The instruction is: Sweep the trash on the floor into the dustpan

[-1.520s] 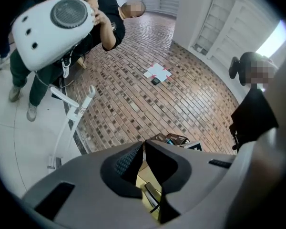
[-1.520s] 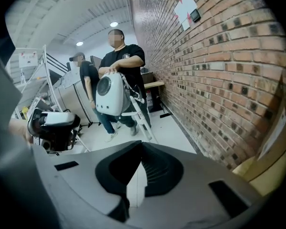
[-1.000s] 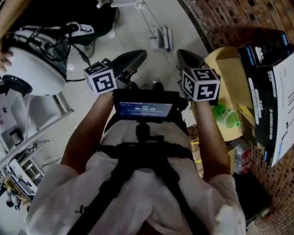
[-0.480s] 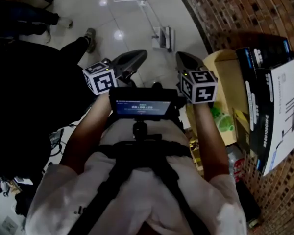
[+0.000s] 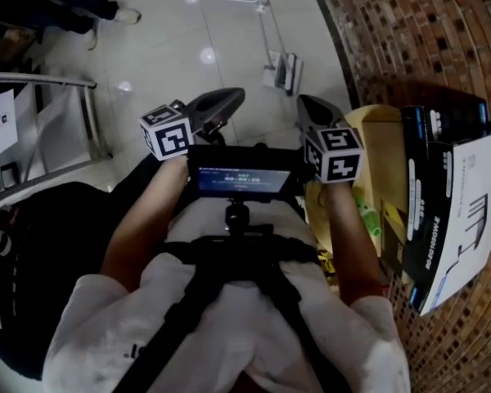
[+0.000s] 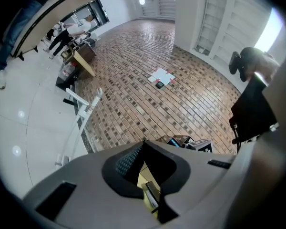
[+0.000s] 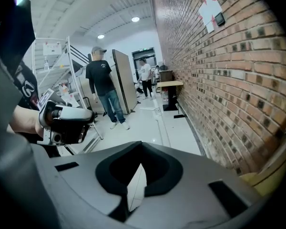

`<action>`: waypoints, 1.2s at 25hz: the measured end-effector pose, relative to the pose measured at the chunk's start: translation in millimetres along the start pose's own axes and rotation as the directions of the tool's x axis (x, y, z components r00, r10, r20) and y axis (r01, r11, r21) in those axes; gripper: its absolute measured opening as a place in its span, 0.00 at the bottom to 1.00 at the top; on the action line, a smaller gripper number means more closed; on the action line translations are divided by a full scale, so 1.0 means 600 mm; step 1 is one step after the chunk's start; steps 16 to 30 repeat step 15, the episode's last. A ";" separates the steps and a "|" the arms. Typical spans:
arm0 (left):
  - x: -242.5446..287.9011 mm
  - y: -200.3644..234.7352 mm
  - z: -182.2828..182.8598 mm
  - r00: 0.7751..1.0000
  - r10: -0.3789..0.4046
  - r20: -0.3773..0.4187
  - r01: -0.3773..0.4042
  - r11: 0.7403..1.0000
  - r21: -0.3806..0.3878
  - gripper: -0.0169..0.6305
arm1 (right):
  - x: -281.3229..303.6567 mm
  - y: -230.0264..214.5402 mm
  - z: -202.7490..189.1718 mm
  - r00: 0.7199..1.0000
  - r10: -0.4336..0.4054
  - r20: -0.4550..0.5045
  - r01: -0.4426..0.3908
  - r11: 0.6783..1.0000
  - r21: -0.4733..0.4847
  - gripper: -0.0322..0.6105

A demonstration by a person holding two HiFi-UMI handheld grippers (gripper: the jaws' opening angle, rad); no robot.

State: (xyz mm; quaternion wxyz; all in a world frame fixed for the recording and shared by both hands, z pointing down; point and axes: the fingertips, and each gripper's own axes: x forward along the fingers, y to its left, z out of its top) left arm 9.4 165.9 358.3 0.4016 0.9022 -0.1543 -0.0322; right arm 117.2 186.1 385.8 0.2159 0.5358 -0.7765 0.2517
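The left hand-held gripper is clenched and empty. The white dustpan lies on the floor ahead, well apart from it. The right hand-held gripper is clenched empty too; both should, I think, open before reaching down to it.

The floor is smooth, shiny white tile. The wall is rough brown brick. The box is dull tan cardboard. The shirt is soft white cloth. The rack is shiny metal.
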 end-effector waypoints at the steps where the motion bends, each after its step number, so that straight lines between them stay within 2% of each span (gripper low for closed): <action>1: 0.000 0.000 0.000 1.000 0.001 -0.001 -0.001 1.000 0.000 0.03 | 0.000 0.000 0.001 1.000 0.001 0.002 -0.001 1.000 0.001 0.05; 15: 0.015 0.004 -0.013 0.999 -0.006 -0.034 0.006 1.000 0.008 0.03 | -0.006 -0.015 0.002 1.000 -0.007 0.018 0.007 1.000 0.020 0.05; 30: 0.015 0.004 -0.013 0.999 -0.006 -0.034 0.006 1.000 0.008 0.03 | -0.006 -0.015 0.002 1.000 -0.007 0.018 0.007 1.000 0.020 0.05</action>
